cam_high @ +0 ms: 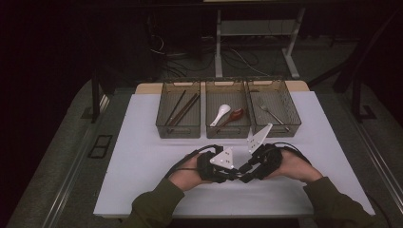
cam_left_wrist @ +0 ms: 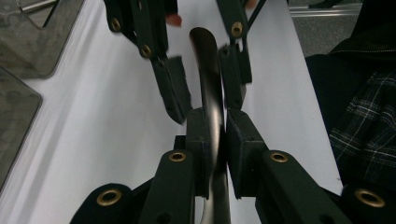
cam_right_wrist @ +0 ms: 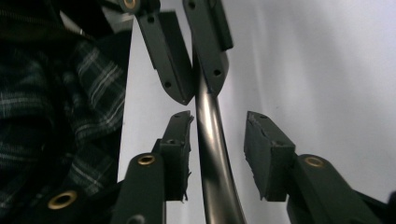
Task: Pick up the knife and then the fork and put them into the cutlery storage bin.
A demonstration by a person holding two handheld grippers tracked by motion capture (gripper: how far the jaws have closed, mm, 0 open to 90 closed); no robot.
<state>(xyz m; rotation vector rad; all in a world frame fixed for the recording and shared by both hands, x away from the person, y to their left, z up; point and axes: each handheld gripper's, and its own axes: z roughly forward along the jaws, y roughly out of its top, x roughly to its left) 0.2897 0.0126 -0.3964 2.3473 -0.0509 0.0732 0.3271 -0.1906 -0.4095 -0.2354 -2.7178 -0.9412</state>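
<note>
No legible writing on dark utensil handle (cam_left_wrist: 211, 93)

Two hands meet near the desk's (cam_high: 142, 142) front edge, the left tool (cam_high: 231, 175) and right tool (cam_high: 243, 176) nearly tip to tip. Along the back edge stand three mesh trays: chopsticks (cam_high: 183, 108) left, spoons (cam_high: 227, 115) middle, a fork (cam_high: 272, 112) right.

Three bins (cam_high: 228, 124) behind both claws (cam_high: 236, 172)
</note>
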